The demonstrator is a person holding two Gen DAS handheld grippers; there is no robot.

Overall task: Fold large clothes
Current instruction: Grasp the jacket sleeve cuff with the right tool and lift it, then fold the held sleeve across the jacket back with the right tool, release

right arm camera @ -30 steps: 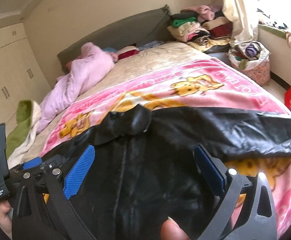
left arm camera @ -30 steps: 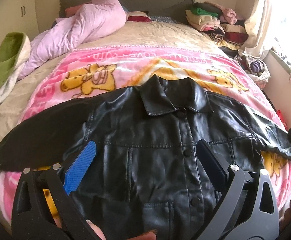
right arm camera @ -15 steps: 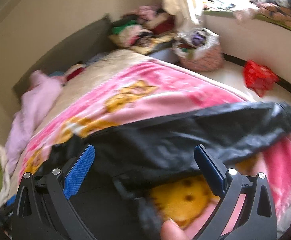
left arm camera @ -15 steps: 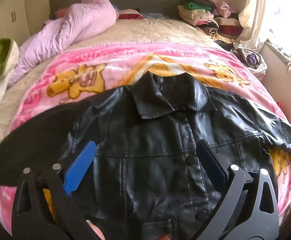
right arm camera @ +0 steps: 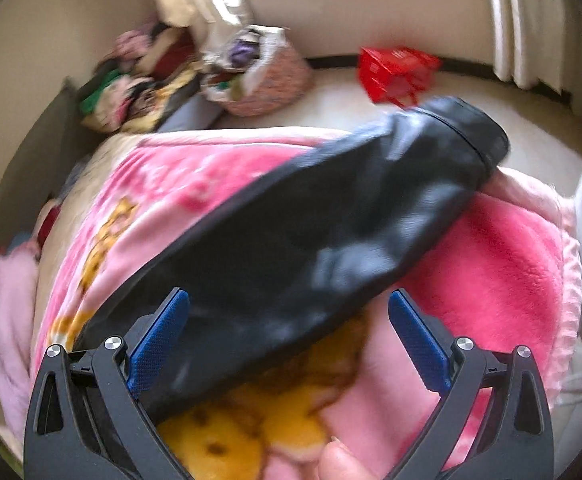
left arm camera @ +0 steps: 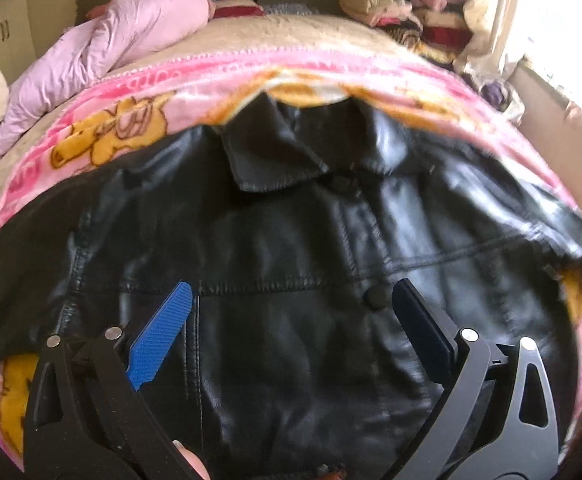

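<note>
A black leather jacket (left arm camera: 291, 272) lies front up, buttoned, on a pink cartoon blanket (left arm camera: 131, 128), with its collar toward the headboard and both sleeves spread sideways. My left gripper (left arm camera: 291, 300) hovers open over the jacket's chest, nothing between its blue pads. In the right wrist view the jacket's right sleeve (right arm camera: 331, 220) stretches diagonally to the bed's edge, cuff at the upper right. My right gripper (right arm camera: 289, 304) stands open just above the sleeve's upper part, empty.
A lilac quilt (left arm camera: 123, 36) is bunched at the head of the bed. Stacked folded clothes (left arm camera: 391, 4) sit at the far right corner. On the floor by the bed are a fabric basket (right arm camera: 263, 76) and a red bag (right arm camera: 395, 72). The blanket edge (right arm camera: 531, 264) drops off at the right.
The left gripper has closed in on the jacket's chest. The right gripper has swung right, away from the jacket body, and now looks along the right sleeve toward its cuff.
</note>
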